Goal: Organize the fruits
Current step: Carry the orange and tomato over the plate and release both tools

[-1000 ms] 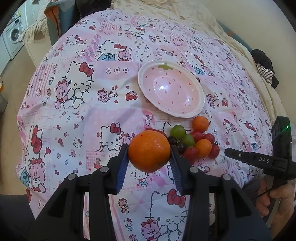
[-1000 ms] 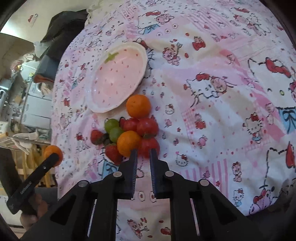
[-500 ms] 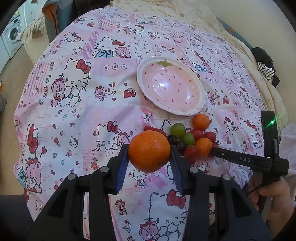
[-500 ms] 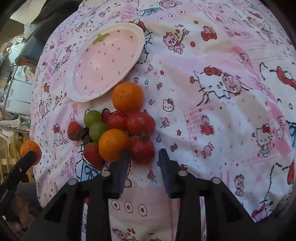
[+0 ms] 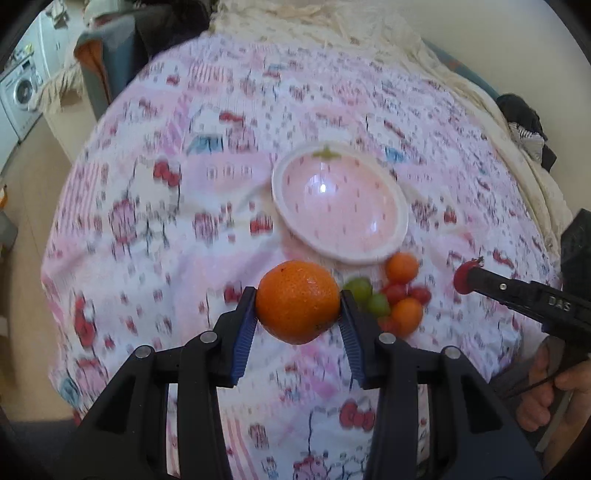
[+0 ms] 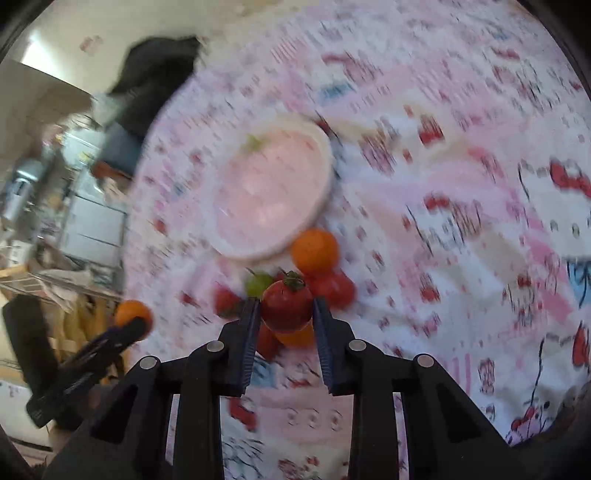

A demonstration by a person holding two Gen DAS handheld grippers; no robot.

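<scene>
My left gripper [image 5: 298, 306] is shut on a large orange [image 5: 297, 301] and holds it above the cloth, just short of the pink strawberry-pattern plate [image 5: 340, 206]. My right gripper [image 6: 285, 308] is shut on a red tomato [image 6: 286, 304] with a green stem, lifted over the fruit pile. It also shows in the left wrist view [image 5: 466, 281] with the tomato at its tip. The pile [image 5: 395, 295] of small oranges, green grapes and red tomatoes lies next to the plate's near rim. The plate [image 6: 271, 199] holds nothing.
A pink Hello Kitty cloth [image 5: 166, 221] covers the table. A cream blanket [image 5: 332, 26] and dark clothes [image 5: 524, 118] lie at the far side. A washing machine [image 5: 18, 88] stands far left. Both views are motion-blurred.
My right gripper opened, closed on the red tomato and lifted it off the pile. My left gripper moved forward toward the plate with the orange.
</scene>
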